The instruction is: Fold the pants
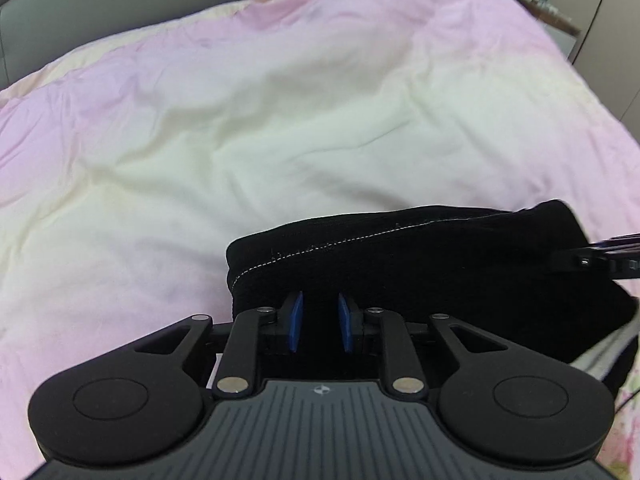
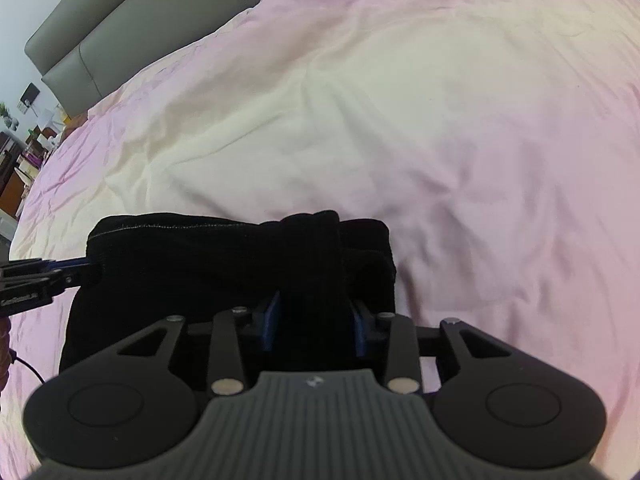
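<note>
The pants [image 1: 420, 272] lie bunched in a folded heap on the bedspread [image 1: 280, 128], near its front edge, with open bedding stretching away behind them toward the headboard [image 2: 120, 28]. The left gripper [image 1: 320, 320] stands at the near edge of the heap's left end, its pads [image 1: 296, 320] a little apart with cloth between them. The right gripper [image 2: 316, 320] stands at the heap's right end, a raised fold of cloth running up between its fingers. In the left wrist view the right gripper reaches in from the right edge onto the heap; in the right wrist view the left gripper comes in from the left. A cluttered shelf [image 2: 24, 144] stands beyond the bed's left side.
</note>
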`<state>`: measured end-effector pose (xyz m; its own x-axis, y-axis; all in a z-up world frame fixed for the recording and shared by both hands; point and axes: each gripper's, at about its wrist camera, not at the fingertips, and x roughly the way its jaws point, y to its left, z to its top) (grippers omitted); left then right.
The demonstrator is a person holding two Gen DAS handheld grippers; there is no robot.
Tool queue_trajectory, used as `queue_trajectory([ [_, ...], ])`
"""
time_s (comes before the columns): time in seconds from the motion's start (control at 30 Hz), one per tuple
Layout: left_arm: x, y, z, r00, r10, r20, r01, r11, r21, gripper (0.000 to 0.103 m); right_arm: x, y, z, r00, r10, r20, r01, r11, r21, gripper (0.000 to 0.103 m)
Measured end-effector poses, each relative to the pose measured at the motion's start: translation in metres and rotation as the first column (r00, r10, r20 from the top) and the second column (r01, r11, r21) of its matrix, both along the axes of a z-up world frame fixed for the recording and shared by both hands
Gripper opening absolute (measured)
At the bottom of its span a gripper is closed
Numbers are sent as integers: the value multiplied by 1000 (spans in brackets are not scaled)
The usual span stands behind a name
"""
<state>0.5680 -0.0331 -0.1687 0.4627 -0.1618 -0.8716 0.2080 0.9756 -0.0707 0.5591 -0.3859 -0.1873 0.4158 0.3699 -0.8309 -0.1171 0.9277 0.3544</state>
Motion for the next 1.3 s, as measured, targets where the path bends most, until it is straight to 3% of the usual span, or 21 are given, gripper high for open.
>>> queue_trajectory([
  [0.13,25,11,-14,995,88,-52,-91,995,-48,26,5,10,-9,1000,15,1,-15,999,-47,32],
  [0.27,15,-7,-1,998,62,-22,-61,997,53,25,9,14,-11,1000,-6,-7,5,998,-58,34],
  [0.4,-21,-4,30,999,6,48,-9,998,59,24,-4,13,18,1000,18,17,-16,997,-69,37],
  [0.6,-115,1,54,988,-105,114,103,994,26,25,-73,-2,67,978,98,182,-70,985,-155,37],
  [0.67,-150,2,55,984,-123,130,119,992,35,31,-99,-10,72,975,91,204,-63,988,-142,32],
  [0.73,-182,4,52,981,-140,133,136,990,40,46,-121,-14,69,974,78,214,-49,989,-141,32],
  [0.83,-222,7,43,980,-145,133,136,988,69,65,-144,-20,56,977,31,211,-7,994,-110,42],
  [1.0,-256,2,9,988,-136,79,127,986,105,70,-154,-16,27,978,-64,198,83,993,-87,44],
  [1.07,-256,2,-4,993,-76,87,64,989,133,64,-156,-9,22,976,-70,208,95,989,-113,43],
  [1.17,-243,13,-13,997,51,55,-53,998,39,35,-157,-8,21,975,-71,209,99,988,-123,42],
  [1.2,-240,16,-13,996,81,44,-82,997,10,18,-157,-7,23,976,-65,210,93,987,-129,40],
  [1.3,-236,20,-22,994,107,1,-107,993,58,14,-157,-4,25,977,-27,211,65,983,-172,33],
])
